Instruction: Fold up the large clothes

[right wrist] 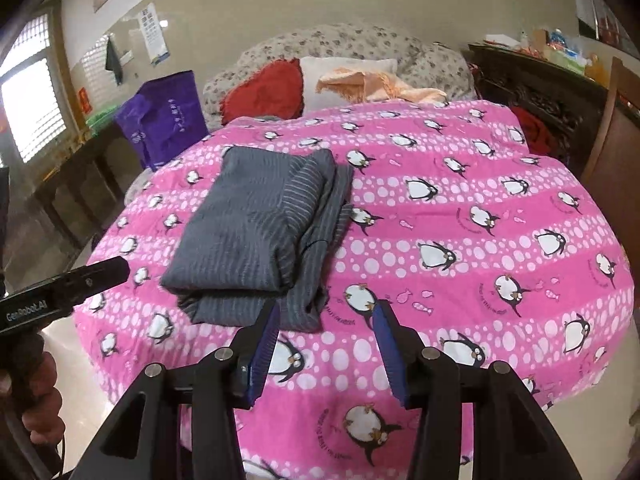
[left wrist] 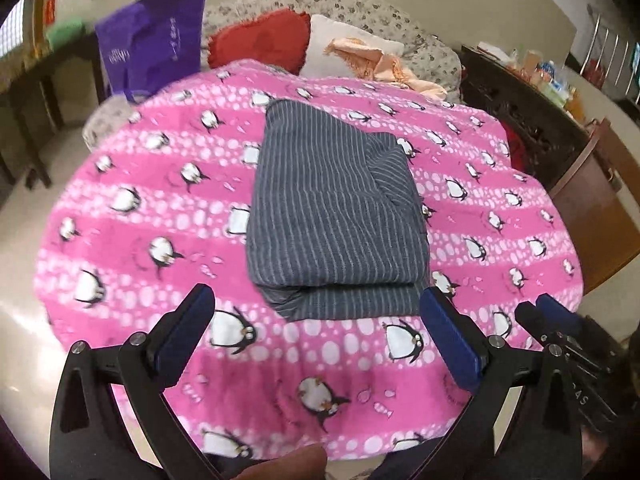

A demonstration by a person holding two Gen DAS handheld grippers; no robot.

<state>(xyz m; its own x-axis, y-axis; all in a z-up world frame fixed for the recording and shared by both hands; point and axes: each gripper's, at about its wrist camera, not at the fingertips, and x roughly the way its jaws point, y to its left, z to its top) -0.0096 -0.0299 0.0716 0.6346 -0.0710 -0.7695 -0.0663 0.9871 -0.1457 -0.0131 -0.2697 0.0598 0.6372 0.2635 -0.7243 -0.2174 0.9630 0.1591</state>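
A grey striped garment (left wrist: 332, 216) lies folded in a thick rectangle on the pink penguin blanket (left wrist: 140, 216) that covers the table. In the right wrist view the garment (right wrist: 256, 236) lies left of centre on the blanket (right wrist: 460, 220). My left gripper (left wrist: 320, 312) is open and empty, held just short of the garment's near edge. My right gripper (right wrist: 326, 316) is open and empty, near the garment's near right corner. The right gripper's fingers also show at the right edge of the left wrist view (left wrist: 552, 316). The left gripper's body shows at the left of the right wrist view (right wrist: 68, 288).
A floral sofa (right wrist: 340, 48) stands behind the table with a red cushion (right wrist: 264, 92), a white pillow and a peach cloth (right wrist: 372, 84). A purple bag (right wrist: 164, 116) stands at the far left. A dark wooden cabinet (right wrist: 532, 92) and a wooden chair (right wrist: 616, 140) are at the right.
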